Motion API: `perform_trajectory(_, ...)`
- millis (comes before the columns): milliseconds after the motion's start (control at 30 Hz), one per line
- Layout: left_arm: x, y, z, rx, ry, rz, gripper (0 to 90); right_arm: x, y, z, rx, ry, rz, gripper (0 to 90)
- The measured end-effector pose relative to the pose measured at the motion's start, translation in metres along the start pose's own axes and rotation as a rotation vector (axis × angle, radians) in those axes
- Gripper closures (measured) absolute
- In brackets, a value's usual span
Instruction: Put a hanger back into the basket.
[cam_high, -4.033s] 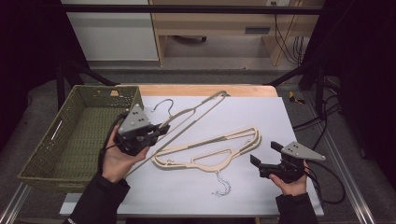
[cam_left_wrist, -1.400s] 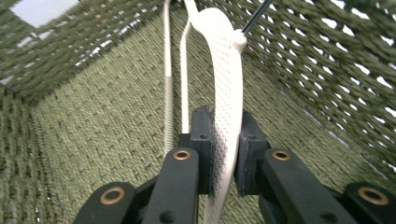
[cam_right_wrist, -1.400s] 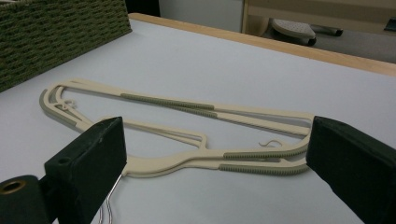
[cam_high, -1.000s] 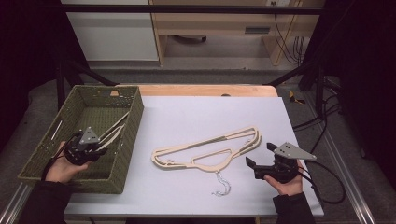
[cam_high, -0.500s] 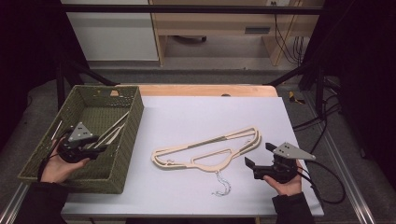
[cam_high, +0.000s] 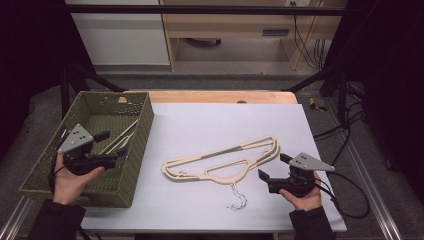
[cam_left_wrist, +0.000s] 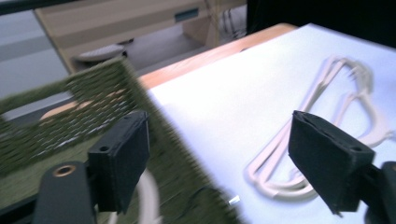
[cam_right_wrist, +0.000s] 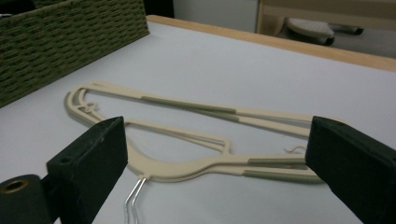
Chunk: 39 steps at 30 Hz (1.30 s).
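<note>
A cream plastic hanger lies flat on the white table, near the middle and a little toward the person's edge. Its long axis runs on a slant, from the lower left up toward the far right, and its metal hook sticks out from the middle of the near side, pointing back at the person. The right gripper rests in the right hand just beside the hanger's right end, aimed leftward along it, with its jaws spread wide and nothing between them. In the right gripper view the hanger fills the gap between the two black jaws, and dull green grip strips along its arms can be made out, a detail too small to read clearly from above; the hook there is cut off at the bottom edge. The left gripper is held by the left hand over the green woven basket at the table's left side, jaws parted and empty. From above, pale thin rods lean in the basket beside that gripper, but what they belong to is hard to tell. The left gripper view is blurred: the basket wall smears across it, and a pale curved piece low between the jaws cannot be identified.
</note>
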<state>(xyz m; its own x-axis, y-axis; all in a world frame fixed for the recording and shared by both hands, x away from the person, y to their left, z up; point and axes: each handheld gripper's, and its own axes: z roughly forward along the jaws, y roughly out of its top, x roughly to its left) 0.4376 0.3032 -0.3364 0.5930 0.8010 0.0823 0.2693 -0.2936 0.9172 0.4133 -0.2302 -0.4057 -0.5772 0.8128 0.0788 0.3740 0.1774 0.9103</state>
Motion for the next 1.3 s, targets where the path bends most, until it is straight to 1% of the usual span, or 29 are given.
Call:
perform_trajectory(33,-0.007,0.002,0.002,-0.011,-0.012,0.001,17.9,0.001,0.000,0.001,0.006,0.000,0.004,6.4)
perform_trajectory(100,-0.021,0.004,0.006,-0.032,-0.040,-0.001,15.0,0.002,0.000,0.002,0.015,0.009,-0.007,7.1)
perform_trajectory(167,-0.035,0.005,0.011,-0.062,-0.074,-0.012,13.5,0.003,-0.001,0.003,0.016,0.012,-0.004,8.0)
perform_trajectory(267,-0.055,0.006,0.021,-0.077,-0.115,-0.002,11.8,0.006,-0.002,0.005,0.030,0.011,-0.007,8.9)
perform_trajectory(300,-0.061,0.006,0.024,-0.080,-0.128,0.002,11.4,0.007,-0.002,0.007,0.034,0.011,0.005,9.1)
perform_trajectory(367,-0.072,0.005,0.031,-0.086,-0.151,0.002,11.4,0.010,-0.003,0.009,0.052,0.013,0.007,10.1)
perform_trajectory(400,-0.077,0.004,0.035,-0.085,-0.163,0.005,11.4,0.010,-0.003,0.010,0.065,0.013,-0.001,11.3)
perform_trajectory(467,-0.086,0.000,0.042,-0.081,-0.178,0.010,11.4,0.014,-0.004,0.013,0.069,0.007,-0.001,12.3)
perform_trajectory(500,-0.089,-0.002,0.046,-0.076,-0.187,0.006,11.4,0.014,-0.004,0.013,0.076,0.008,-0.005,13.4)
perform_trajectory(567,-0.095,-0.008,0.054,-0.064,-0.207,0.000,11.3,0.017,-0.005,0.015,0.080,0.009,-0.002,14.8)
perform_trajectory(633,-0.101,-0.015,0.060,-0.053,-0.220,-0.009,11.2,0.020,-0.006,0.017,0.086,0.006,0.016,15.7)
perform_trajectory(667,-0.103,-0.018,0.063,-0.040,-0.223,-0.011,11.2,0.021,-0.007,0.018,0.089,0.010,0.011,16.8)
perform_trajectory(700,-0.105,-0.021,0.066,-0.023,-0.225,-0.003,11.1,0.022,-0.008,0.020,0.096,0.010,0.014,17.4)
perform_trajectory(767,-0.108,-0.027,0.068,-0.013,-0.214,0.007,10.6,0.025,-0.009,0.024,0.108,0.011,0.017,19.0)
perform_trajectory(833,-0.109,-0.032,0.070,-0.007,-0.225,-0.010,10.7,0.028,-0.011,0.028,0.130,0.019,0.010,20.0)
perform_trajectory(867,-0.109,-0.034,0.070,-0.001,-0.225,-0.006,10.7,0.030,-0.012,0.030,0.139,0.022,0.012,21.1)
perform_trajectory(900,-0.109,-0.035,0.069,0.001,-0.222,0.002,10.6,0.032,-0.013,0.032,0.153,0.026,0.002,21.6)
perform_trajectory(933,-0.109,-0.037,0.068,0.000,-0.222,0.001,10.6,0.034,-0.014,0.035,0.166,0.027,0.007,21.6)
perform_trajectory(1000,-0.107,-0.040,0.068,-0.004,-0.222,-0.008,10.6,0.037,-0.016,0.039,0.183,0.027,0.014,23.6)
perform_trajectory(1067,-0.105,-0.042,0.068,0.002,-0.218,-0.008,10.2,0.041,-0.019,0.044,0.201,0.029,0.022,24.5)
perform_trajectory(1133,-0.103,-0.043,0.067,0.003,-0.214,-0.017,10.0,0.044,-0.022,0.048,0.228,0.023,0.030,25.8)
perform_trajectory(1167,-0.103,-0.044,0.067,0.002,-0.212,-0.020,9.7,0.045,-0.023,0.050,0.238,0.028,0.024,26.0)
perform_trajectory(1233,-0.103,-0.045,0.067,0.004,-0.206,-0.014,8.7,0.047,-0.026,0.055,0.258,0.029,0.026,27.3)
perform_trajectory(1267,-0.103,-0.045,0.067,0.003,-0.204,-0.010,8.1,0.047,-0.028,0.057,0.265,0.028,0.016,27.8)
perform_trajectory(1300,-0.104,-0.045,0.068,0.006,-0.202,-0.007,7.3,0.047,-0.029,0.059,0.274,0.023,0.016,29.3)
